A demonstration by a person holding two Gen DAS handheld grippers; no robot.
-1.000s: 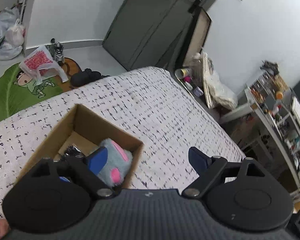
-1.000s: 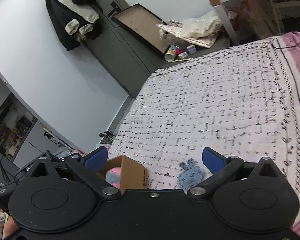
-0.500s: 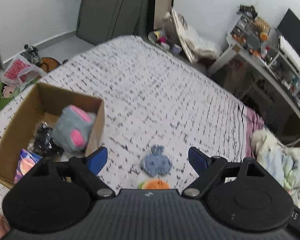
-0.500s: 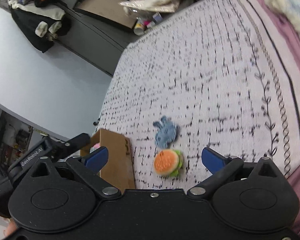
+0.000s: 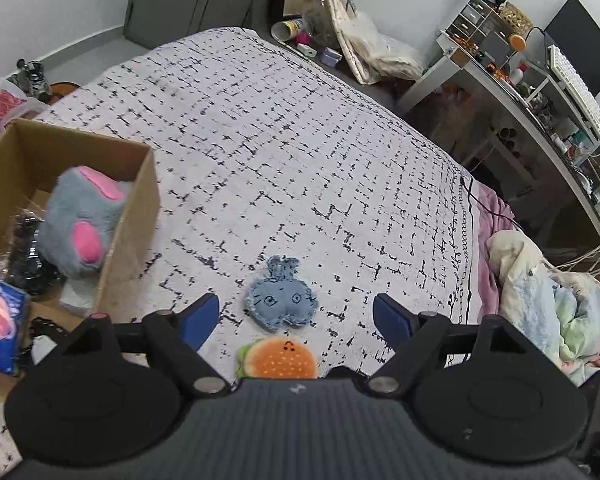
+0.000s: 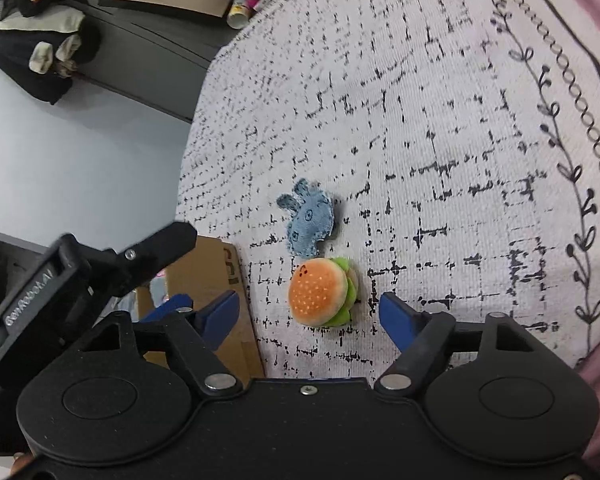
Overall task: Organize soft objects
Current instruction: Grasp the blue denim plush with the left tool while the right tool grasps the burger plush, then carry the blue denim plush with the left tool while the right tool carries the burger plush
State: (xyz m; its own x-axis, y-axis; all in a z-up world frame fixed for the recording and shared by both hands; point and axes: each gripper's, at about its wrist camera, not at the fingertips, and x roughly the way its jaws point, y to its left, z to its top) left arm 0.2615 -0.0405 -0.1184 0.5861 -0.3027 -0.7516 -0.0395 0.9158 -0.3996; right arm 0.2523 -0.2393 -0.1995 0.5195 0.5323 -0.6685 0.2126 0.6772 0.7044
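Note:
A blue denim plush (image 5: 280,300) and an orange burger plush (image 5: 278,360) lie side by side on the patterned bedspread (image 5: 300,140). My left gripper (image 5: 296,314) hovers over them with the denim plush framed between its fingers; the jaws are closing a little and touch nothing. My right gripper (image 6: 308,310) is low over the burger plush (image 6: 320,292), which sits between its closing jaws, with gaps left on both sides. The denim plush (image 6: 310,222) lies just beyond. A cardboard box (image 5: 80,136) to the left holds a grey-and-pink plush cube (image 5: 84,224).
The box (image 6: 212,272) stands close to the left of the burger and also holds a dark packet and a blue packet (image 5: 0,320). A bundled blanket (image 5: 552,300) lies at the bed's right edge. A cluttered desk (image 5: 520,92) and bags stand beyond the bed.
Both grippers have dropped toward the bed and tilted down. The two small plushes have come between the fingers in both views, and the right jaws stand narrower than before.

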